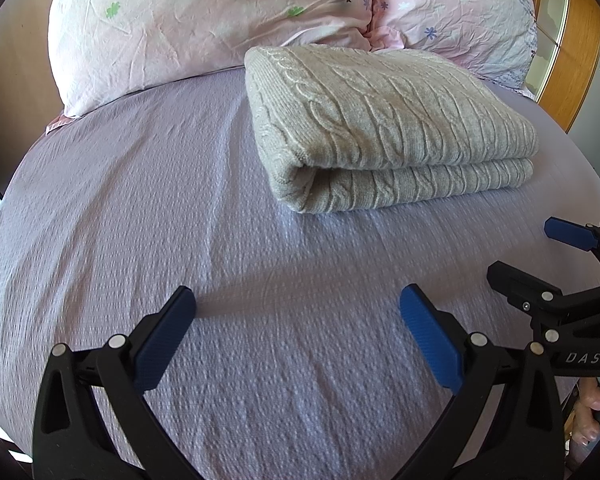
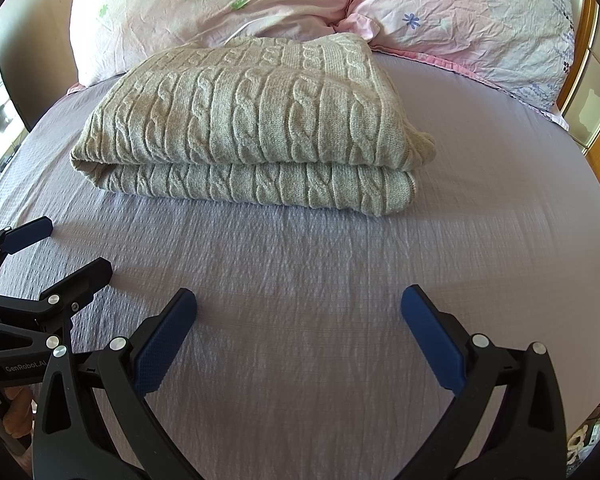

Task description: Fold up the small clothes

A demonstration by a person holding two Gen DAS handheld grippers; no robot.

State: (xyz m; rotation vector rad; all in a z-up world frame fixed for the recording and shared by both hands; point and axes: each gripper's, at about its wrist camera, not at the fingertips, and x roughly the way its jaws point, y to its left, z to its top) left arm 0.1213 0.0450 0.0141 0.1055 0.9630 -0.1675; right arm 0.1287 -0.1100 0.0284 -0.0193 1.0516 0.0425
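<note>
Black plastic tongs (image 1: 298,304) with blue textured pads (image 1: 428,336), silver rivets, white "DAS" and "GenRobot.AI" lettering

pillows (image 1: 204,28) cropped at top edge, sweater's (image 2: 252,120) far side hidden

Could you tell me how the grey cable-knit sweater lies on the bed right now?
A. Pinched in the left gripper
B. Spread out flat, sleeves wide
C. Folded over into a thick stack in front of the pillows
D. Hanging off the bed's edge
C: the sweater lies doubled over on the bed sheet before the pillows, while the left gripper and right gripper are open, apart from it.
</note>
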